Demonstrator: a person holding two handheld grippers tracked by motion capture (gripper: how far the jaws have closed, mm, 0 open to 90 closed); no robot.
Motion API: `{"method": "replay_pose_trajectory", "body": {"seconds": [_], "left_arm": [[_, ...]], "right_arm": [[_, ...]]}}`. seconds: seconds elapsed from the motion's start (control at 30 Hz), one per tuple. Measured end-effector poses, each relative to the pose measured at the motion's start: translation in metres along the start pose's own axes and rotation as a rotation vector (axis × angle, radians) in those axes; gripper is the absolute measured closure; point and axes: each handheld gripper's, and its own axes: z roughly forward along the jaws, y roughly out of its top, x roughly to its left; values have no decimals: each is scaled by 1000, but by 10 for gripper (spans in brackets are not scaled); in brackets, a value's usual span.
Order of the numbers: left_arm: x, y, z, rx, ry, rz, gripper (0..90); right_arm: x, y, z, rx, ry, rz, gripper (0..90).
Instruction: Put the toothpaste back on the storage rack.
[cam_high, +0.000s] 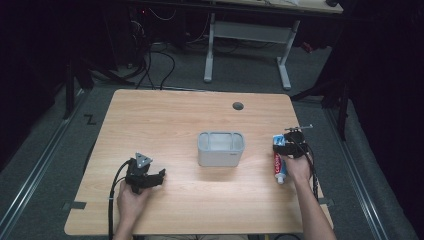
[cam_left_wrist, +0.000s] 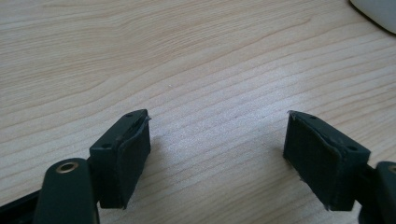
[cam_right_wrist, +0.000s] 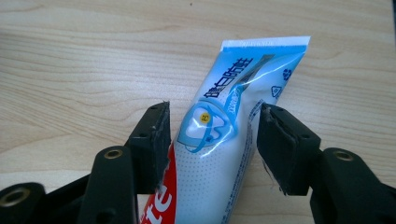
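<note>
Pale wood grain runs under everything we have in hand, and on that table (cam_high: 165, 120) the toothpaste tube (cam_right_wrist: 224, 135) lies flat near our right edge, crimped end pointing away from us and cap end toward our wrist. We have brought the right gripper (cam_right_wrist: 212, 144) down so its jaws straddle the tube across its width, one pad on each side. They stand wide, with a sliver of gap showing on both flanks, so nothing is pinched yet. We judge that straddling the mid-body, not the cap, gives the pads a soft, flat span to press on (a tube grabbed near its end tends to swing).

In the high view the tube (cam_high: 279, 159) sits well apart from the grey bin (cam_high: 220, 149) at the table's middle, whose open top faces up, a likely place to drop it.

Our left gripper (cam_left_wrist: 217, 154) rests low over bare wood with its jaws spread and nothing between them, parked clear of the bin so it won't crowd the right hand's path.
</note>
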Motion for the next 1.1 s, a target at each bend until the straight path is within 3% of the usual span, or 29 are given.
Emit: {"method": "replay_pose_trajectory", "body": {"seconds": [0.4, 1.1], "left_arm": [[1, 0, 0, -1, 5, -6, 239], [1, 0, 0, -2, 16, -15, 244]], "right_arm": [[2, 8, 11, 60, -32, -1, 441], [6, 13, 18, 95, -74, 8, 427]]}}
